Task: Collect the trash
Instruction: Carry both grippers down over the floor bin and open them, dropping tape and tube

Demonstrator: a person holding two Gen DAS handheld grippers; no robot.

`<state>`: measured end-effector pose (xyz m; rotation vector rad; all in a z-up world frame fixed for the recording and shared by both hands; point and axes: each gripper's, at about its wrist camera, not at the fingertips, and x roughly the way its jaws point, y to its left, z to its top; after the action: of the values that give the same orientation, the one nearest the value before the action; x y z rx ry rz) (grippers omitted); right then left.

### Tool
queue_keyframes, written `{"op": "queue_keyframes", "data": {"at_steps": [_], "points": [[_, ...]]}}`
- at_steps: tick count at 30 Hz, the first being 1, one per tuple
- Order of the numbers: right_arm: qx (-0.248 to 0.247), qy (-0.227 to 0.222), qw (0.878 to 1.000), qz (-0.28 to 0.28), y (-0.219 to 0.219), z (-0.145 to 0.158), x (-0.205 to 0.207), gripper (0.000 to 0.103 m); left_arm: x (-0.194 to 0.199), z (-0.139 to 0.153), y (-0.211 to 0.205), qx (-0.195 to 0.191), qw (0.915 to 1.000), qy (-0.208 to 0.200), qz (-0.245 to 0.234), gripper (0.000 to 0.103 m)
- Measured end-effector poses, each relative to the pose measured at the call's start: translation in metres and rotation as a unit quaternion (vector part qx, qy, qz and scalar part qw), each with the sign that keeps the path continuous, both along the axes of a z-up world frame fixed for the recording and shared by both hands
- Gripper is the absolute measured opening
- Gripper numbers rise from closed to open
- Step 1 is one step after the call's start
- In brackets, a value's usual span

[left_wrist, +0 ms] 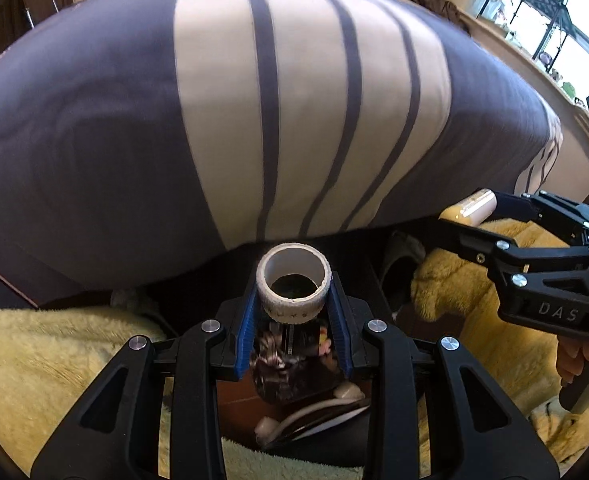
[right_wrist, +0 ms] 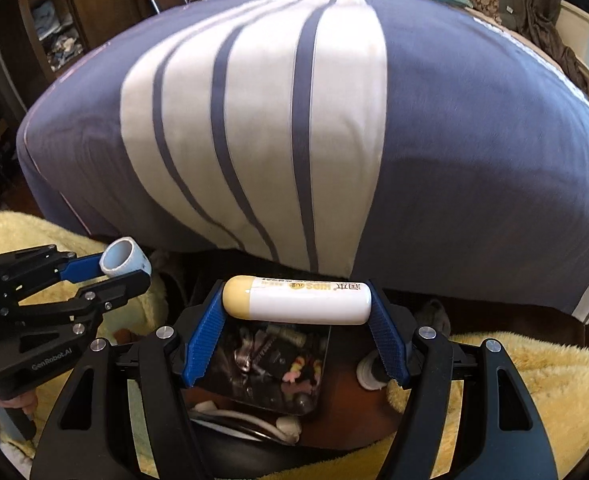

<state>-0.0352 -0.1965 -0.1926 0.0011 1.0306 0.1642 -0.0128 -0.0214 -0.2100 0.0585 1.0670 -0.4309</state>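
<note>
My left gripper (left_wrist: 293, 298) is shut on a white tape roll (left_wrist: 293, 285), its open core facing the camera; the same tape roll (right_wrist: 125, 262) and left gripper (right_wrist: 128, 268) show at the left of the right wrist view. My right gripper (right_wrist: 296, 300) is shut on a white bottle with a yellow cap (right_wrist: 296, 300), held crosswise by its two ends. That bottle (left_wrist: 474, 206) and right gripper (left_wrist: 476, 210) appear at the right of the left wrist view. Below both grippers sits a dark trash bin (right_wrist: 262, 364) with wrappers inside, seen also as the bin (left_wrist: 290, 360).
A bed with a blue and white striped cover (right_wrist: 294, 120) fills the view ahead. Yellow fluffy rugs (left_wrist: 46, 360) (right_wrist: 534, 380) lie on both sides of the bin. White slippers (right_wrist: 286, 424) rest near the bin. A wooden cabinet (right_wrist: 94, 0) stands far left.
</note>
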Motion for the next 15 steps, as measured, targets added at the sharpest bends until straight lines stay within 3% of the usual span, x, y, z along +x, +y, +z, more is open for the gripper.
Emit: {"op": "queue_keyframes", "data": {"at_steps": [6, 15], "points": [[-0.001, 0.029, 1.0, -0.007, 0.001, -0.02, 0.005, 0.069, -0.002, -0.022, -0.008, 0.005, 0.9994, 0.034, -0.012, 0.031], [0.041, 0.101, 0.994, -0.005, -0.002, -0.056, 0.016, 0.069, 0.004, -0.057, -0.018, -0.004, 0.9942, 0.103, -0.031, 0.031]]}}
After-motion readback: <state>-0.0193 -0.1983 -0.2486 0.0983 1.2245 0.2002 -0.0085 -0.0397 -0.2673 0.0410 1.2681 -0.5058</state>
